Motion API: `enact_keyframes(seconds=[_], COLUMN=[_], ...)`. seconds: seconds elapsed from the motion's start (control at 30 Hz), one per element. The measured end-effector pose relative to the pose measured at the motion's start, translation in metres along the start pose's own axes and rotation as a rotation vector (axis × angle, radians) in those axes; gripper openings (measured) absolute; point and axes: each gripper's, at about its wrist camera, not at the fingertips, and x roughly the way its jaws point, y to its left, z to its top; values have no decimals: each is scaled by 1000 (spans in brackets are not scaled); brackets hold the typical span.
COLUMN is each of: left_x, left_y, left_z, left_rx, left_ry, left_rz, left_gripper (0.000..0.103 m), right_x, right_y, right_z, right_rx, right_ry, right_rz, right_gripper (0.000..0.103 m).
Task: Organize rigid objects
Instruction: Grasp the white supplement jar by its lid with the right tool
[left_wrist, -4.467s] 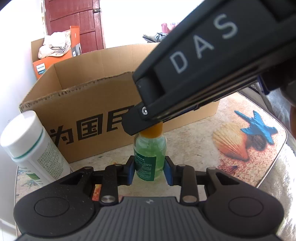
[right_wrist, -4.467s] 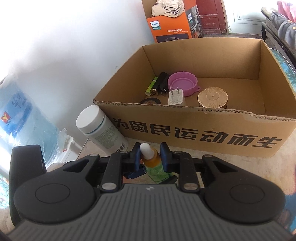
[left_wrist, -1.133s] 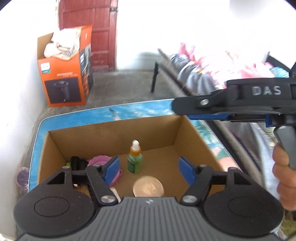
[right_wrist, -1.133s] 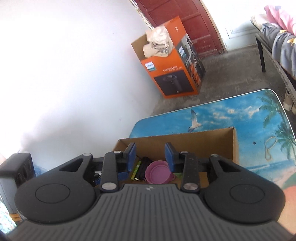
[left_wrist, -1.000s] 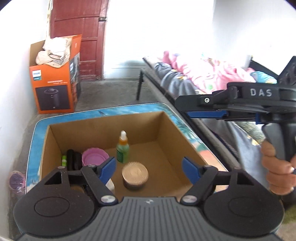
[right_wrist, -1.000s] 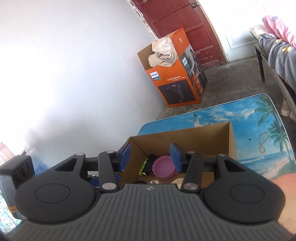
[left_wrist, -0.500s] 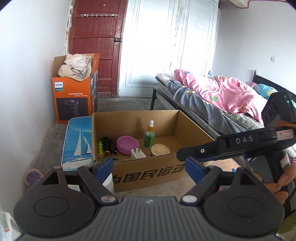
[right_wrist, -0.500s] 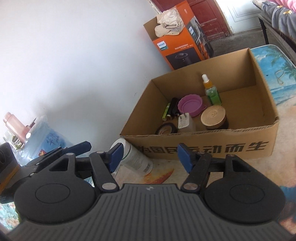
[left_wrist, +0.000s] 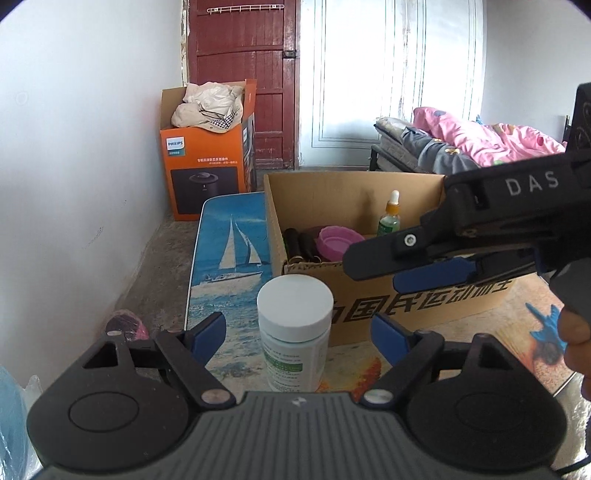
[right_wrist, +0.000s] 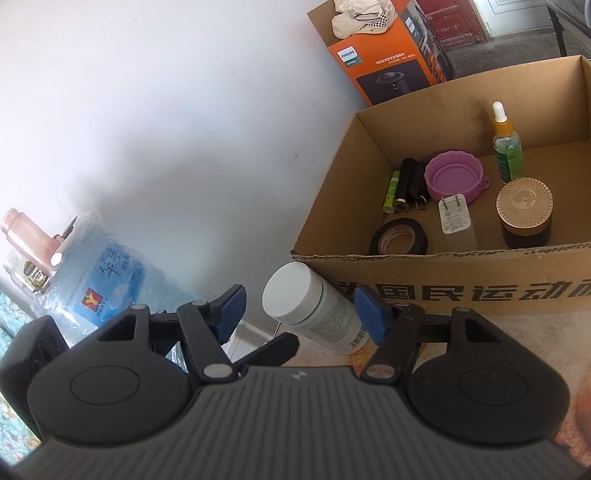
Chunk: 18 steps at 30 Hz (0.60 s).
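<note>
in cardboard box (right_wrist: 461, 291): dropper bottle (right_wrist: 508, 147), purple bowl (right_wrist: 453, 179), tape (right_wrist: 399, 237); both tongs spread.

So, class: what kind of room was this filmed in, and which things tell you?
Most likely a bedroom at home: a bed with pink bedding, a wooden door, and a cardboard box of household odds and ends on a low table.

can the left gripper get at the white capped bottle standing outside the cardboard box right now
Probably yes. The left gripper is open, with the white-capped bottle upright between its fingers and nothing between them. The right gripper is converging on it too and could crowd it.
</note>
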Motion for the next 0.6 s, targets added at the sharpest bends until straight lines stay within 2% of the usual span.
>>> enact_keyframes(seconds=[0.07,0.2,0.33,0.43,0.6], left_x=[9,22,28,28,23], left_y=[2,5,5,4,0], left_z=[-1,0,-2,-3,-5], left_rx=[-3,-10,-10,-26,-32], left_ry=[8,26,31,30,30], left_rz=[-2,-8,-16,-17,-8], left_gripper=[83,68,54,54,53], right_x=[11,26,36,41,39], right_y=[1,3,1,0,2], right_z=[1,1,2,1,-4], right_rx=[7,18,32,36,26], right_ry=[3,8,17,29,31], right_rz=[-6,-1,-4,3,-4], right_gripper=[65,60,49,39,38])
